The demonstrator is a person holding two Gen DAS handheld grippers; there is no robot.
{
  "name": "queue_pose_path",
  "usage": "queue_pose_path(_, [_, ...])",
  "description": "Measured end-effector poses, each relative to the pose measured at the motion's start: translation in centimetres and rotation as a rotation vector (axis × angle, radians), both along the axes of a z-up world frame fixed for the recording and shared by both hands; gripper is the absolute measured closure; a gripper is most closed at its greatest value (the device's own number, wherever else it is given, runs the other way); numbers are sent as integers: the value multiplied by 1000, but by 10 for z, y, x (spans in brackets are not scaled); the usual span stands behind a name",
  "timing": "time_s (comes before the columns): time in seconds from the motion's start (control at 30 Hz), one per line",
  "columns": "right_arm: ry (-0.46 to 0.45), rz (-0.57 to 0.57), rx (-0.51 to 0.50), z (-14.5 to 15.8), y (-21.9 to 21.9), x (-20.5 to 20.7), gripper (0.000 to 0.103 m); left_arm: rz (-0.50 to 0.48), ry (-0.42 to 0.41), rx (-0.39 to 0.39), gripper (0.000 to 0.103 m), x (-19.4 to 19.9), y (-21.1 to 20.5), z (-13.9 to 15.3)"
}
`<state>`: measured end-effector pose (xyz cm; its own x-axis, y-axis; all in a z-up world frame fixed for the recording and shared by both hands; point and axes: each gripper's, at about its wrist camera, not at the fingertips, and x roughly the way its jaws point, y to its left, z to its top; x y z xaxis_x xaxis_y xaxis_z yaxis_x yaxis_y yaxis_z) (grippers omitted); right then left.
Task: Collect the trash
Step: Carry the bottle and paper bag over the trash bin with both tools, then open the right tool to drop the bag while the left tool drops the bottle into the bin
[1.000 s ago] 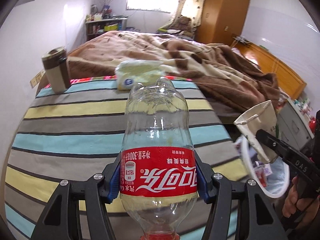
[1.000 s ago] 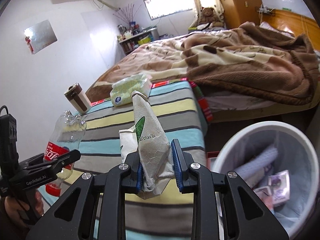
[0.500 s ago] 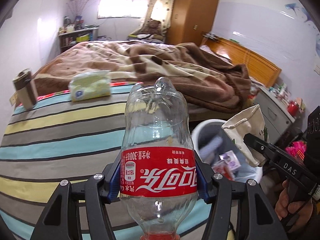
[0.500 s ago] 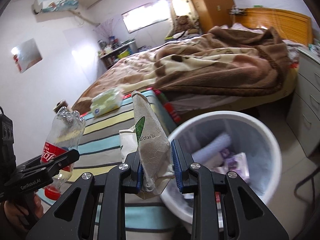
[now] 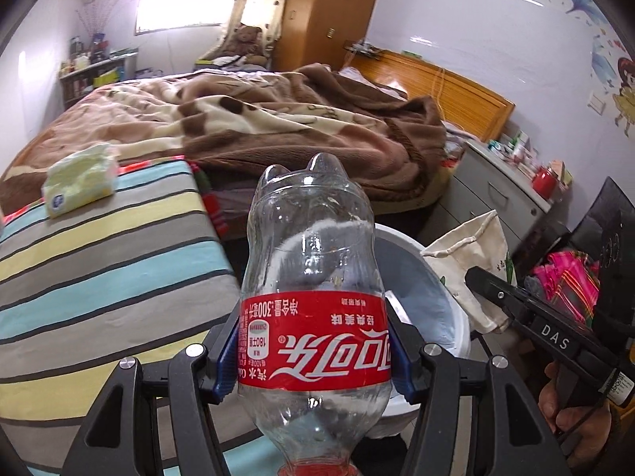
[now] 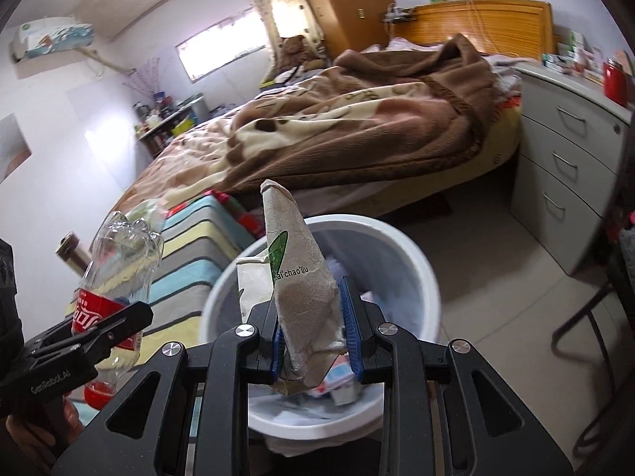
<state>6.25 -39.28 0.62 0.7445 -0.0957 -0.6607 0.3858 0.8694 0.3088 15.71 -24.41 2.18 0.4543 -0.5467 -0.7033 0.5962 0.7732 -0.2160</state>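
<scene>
My left gripper (image 5: 313, 361) is shut on an empty clear cola bottle (image 5: 313, 289) with a red label, held upside down, cap toward me. The bottle also shows in the right wrist view (image 6: 115, 273), beside the table edge. My right gripper (image 6: 315, 337) is shut on a crumpled beige paper bag (image 6: 305, 285) with green print, held over the white trash bin (image 6: 420, 261). The bag also shows in the left wrist view (image 5: 472, 265), right of the bin (image 5: 436, 297). The bin holds several pieces of trash.
A table with a striped cloth (image 5: 99, 261) stands left of the bin, with a tissue pack (image 5: 79, 182) on it. A bed with a brown blanket (image 5: 278, 127) lies behind. A grey drawer cabinet (image 6: 563, 174) stands to the right. A brown mug (image 6: 71, 250) sits on the table.
Both grippers have swung right, away from the table and toward the bin. The paper bag is now over the bin's opening and the bottle is at its left rim. Both stay shut.
</scene>
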Motion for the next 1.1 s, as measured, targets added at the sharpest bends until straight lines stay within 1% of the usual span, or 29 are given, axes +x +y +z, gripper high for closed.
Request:
queue_pose_path(0.23, [47, -29, -1, -13, -10, 3, 77, -50, 19, 11, 42, 1, -34, -12])
queue_pose_path(0.37, [69, -38, -5, -19, -15, 4, 77, -64, 8, 30, 42, -2, -48, -18])
queue_pose_path(0.47, [72, -32, -3, -21, -17, 5, 76, -65, 13, 22, 42, 1, -55, -20])
queue_pose_path(0.63, [86, -22, -4, -25, -19, 7, 75, -71, 9, 33, 41, 3, -62, -22])
queue_pose_path(0.73, [89, -13, -14, -25, -17, 8, 74, -76, 1, 26, 40, 3, -64, -21])
queue_pose_path(0.77, [83, -18, -23, -24, -16, 7, 74, -73, 1, 25, 37, 3, -64, -21])
queue_pose_path(0.8, [74, -18, -25, -23, -16, 4, 71, -72, -3, 25, 35, 2, -63, -20])
queue_pose_path(0.83, [74, -17, -23, -24, -16, 4, 63, -67, -9, 23, 34, 2, -62, -19])
queue_pose_path(0.87, [74, -18, -22, -24, -16, 4, 58, -62, -11, 20, 34, 1, -60, -18])
queue_pose_path(0.9, [72, -20, -25, -23, -15, 2, 49, -63, -13, 17, 34, 0, -59, -17])
queue_pose_path(0.93, [67, -22, -26, -22, -15, 0, 47, -63, -14, 14, 34, 0, -57, -16])
queue_pose_path(1.1, [37, -23, -15, -15, -10, -7, 47, -53, -26, 1, 32, -9, -47, -9])
